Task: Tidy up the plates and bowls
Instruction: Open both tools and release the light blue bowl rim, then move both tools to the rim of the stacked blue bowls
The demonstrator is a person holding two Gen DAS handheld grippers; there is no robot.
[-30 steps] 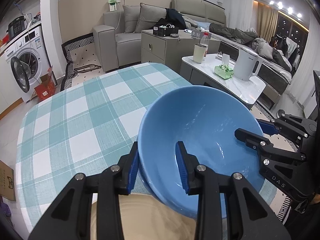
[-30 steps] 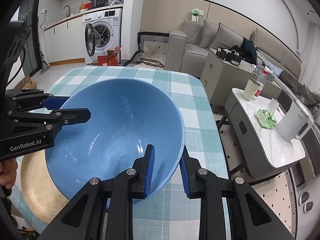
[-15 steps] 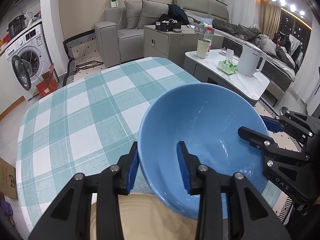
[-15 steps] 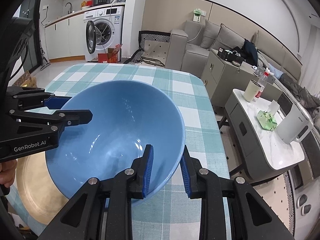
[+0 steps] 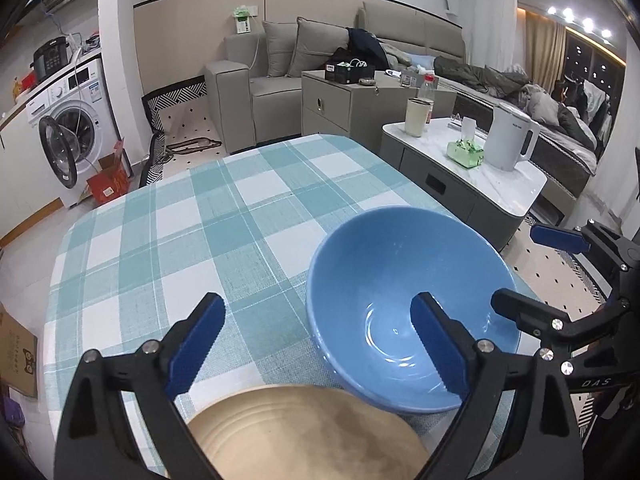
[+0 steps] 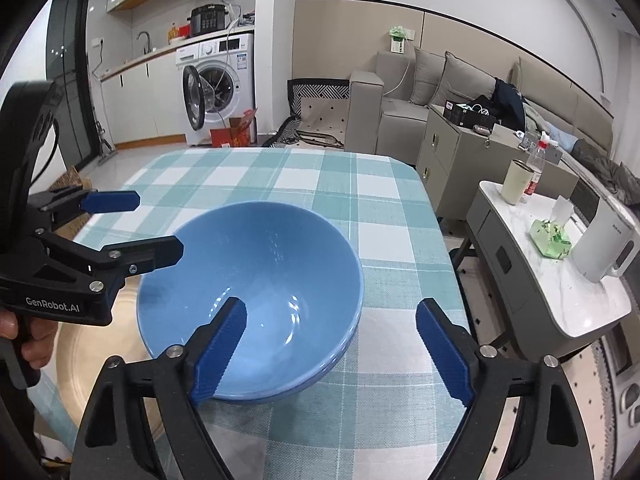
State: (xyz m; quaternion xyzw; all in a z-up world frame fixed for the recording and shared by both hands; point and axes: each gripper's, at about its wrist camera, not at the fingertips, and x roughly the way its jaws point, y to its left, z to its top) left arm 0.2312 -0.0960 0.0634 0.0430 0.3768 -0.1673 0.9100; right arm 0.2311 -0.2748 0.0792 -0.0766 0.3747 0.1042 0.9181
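Observation:
A blue bowl (image 5: 400, 280) (image 6: 256, 276) stands upright on the checked tablecloth (image 5: 160, 240) (image 6: 392, 240). Its near-left side overlaps the edge of a beige plate (image 5: 304, 432) (image 6: 92, 356); I cannot tell if it rests on it. My left gripper (image 5: 318, 312) (image 6: 154, 224) straddles the bowl's rim with its jaws opening wide, one finger inside the bowl, one outside, neither pad touching. My right gripper (image 6: 332, 312) (image 5: 518, 268) straddles the opposite rim the same way, jaws also opening, pads clear of the bowl.
The table's right edge (image 6: 452, 280) runs close past the bowl. Beyond it stands a low side table (image 6: 560, 292) with a white kettle (image 6: 604, 248), a tissue pack and a cup. A hand (image 6: 24, 340) holds the left gripper's handle.
Both grippers were shut on the bowl's rim with the bowl tilted above the table. Both have let go, and the bowl stands lower and level on the cloth.

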